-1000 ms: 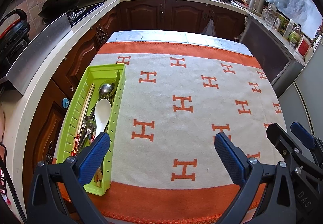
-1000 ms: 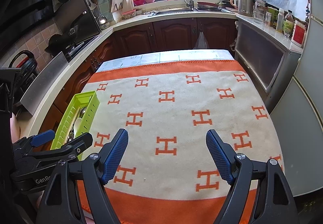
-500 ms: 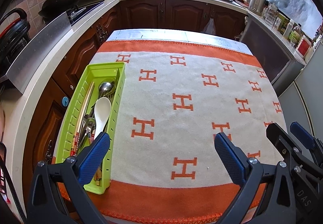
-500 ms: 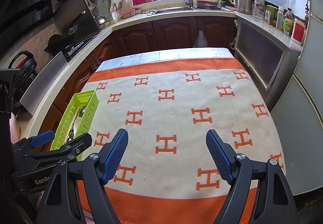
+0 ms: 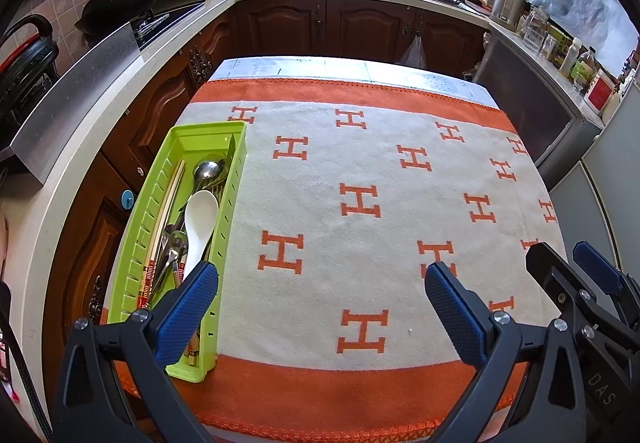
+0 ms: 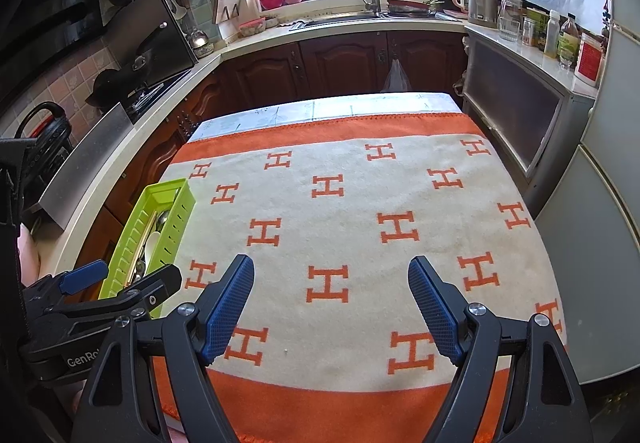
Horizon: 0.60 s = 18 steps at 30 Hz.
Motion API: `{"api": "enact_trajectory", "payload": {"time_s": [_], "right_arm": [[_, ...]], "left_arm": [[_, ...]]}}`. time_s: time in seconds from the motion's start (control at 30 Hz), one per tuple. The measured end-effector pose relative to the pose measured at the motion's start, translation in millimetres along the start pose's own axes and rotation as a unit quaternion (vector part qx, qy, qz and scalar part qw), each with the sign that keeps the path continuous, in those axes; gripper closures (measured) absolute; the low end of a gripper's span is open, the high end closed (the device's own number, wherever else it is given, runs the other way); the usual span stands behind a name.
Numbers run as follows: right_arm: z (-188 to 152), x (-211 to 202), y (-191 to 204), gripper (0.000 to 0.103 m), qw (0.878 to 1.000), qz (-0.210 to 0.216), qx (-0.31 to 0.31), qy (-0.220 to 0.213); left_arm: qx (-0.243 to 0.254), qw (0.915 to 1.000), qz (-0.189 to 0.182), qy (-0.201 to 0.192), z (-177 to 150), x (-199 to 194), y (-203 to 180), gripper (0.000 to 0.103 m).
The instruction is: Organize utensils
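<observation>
Utensils are seen packed in the green tray at lower left; left gripper and right gripper are held released, nothing grasped.

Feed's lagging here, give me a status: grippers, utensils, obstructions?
Left gripper open, empty. Right gripper open, empty. Utensils all in green tray at cloth's left edge. Nothing obstructing.

Utensil tray: lime green. Soup spoon inside: white. Metal spoon: silver. Chopsticks: pale wood, red patterned band near one end. Table blanket: cream field, repeated orange H motifs, broad orange borders. Left gripper and right gripper: black frames, blue textured pads. Kitchen cabinets: dark brown wood.
</observation>
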State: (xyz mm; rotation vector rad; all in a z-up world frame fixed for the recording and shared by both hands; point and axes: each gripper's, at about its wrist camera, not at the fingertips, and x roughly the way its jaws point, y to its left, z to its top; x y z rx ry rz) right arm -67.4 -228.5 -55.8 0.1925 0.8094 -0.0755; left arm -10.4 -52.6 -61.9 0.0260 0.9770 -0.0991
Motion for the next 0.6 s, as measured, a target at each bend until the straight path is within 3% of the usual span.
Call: {"api": "enact_trajectory", "payload": {"time_s": [0.6], "right_arm": [[-5.9,1.5,0.2,0.022,1.000,0.000,0.003,0.006]], "left_arm": [[-0.002,0.9999,0.002,0.010,-1.9,1.9,-3.0,0.001]]}}
